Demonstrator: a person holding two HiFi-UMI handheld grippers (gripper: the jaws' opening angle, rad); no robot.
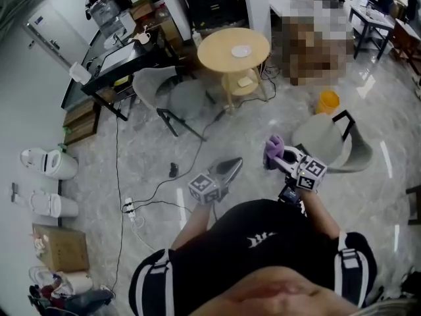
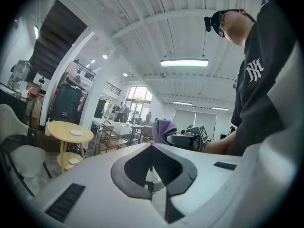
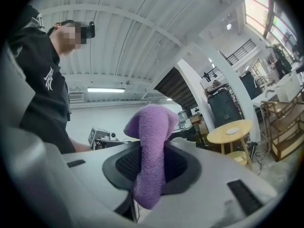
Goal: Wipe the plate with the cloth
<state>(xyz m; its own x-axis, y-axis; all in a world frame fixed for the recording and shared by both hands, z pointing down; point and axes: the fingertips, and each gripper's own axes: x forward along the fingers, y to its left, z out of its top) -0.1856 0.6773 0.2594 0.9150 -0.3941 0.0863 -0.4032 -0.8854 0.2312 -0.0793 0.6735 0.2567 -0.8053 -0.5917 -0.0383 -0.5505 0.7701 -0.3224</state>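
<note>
An open-plan office or lab workspace; a glossy stone-look floor (image 1: 263, 120) fills the middle, with a round wooden table (image 1: 223, 58) and grey chair (image 1: 172, 97) at upper centre; a black desk (image 1: 122, 61) loaded with equipment stands upper left; a power strip (image 1: 129, 207) and cables trail at left; a cardboard box (image 1: 60, 249) sits lower left; a strip light (image 2: 184, 62) hangs from a white ribbed ceiling (image 2: 142, 13)

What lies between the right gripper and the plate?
Head view: bare floor lies between the right gripper, shut on the purple cloth, and the plate on the round table.
</note>
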